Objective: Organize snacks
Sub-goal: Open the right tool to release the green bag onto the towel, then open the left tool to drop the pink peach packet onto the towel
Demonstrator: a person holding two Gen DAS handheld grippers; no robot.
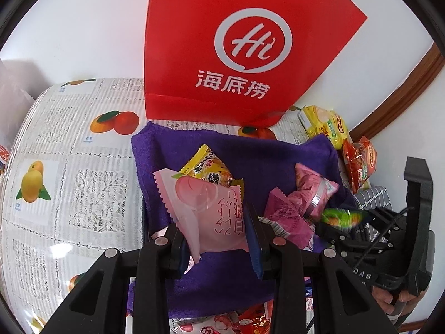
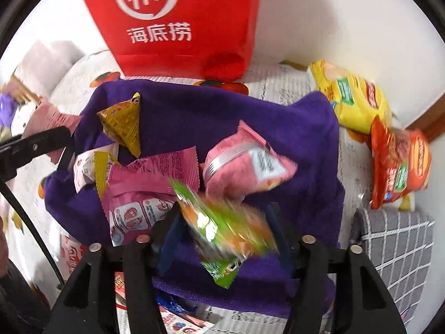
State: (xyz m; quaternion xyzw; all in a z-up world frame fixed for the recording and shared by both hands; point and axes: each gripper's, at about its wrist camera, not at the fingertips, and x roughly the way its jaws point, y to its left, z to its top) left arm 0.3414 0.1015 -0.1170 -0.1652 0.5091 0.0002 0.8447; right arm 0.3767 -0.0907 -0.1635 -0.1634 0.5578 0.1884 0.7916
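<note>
Left wrist view: the left gripper [image 1: 219,236] clamps a pale pink packet [image 1: 207,208] at lower centre, its long axis running from upper left to lower right. Behind it a yellow packet [image 1: 207,167] and pink bags [image 1: 311,192] lie on a purple cloth [image 1: 256,150]; a red bag [image 1: 222,44] stands upright beyond.

Right wrist view: the right gripper [image 2: 222,236] stands parted around a blurred green packet [image 2: 222,228], tilted from upper left to lower right; whether the pads touch it I cannot tell. Chip bags [image 2: 358,100] lie at the right edge.
</note>
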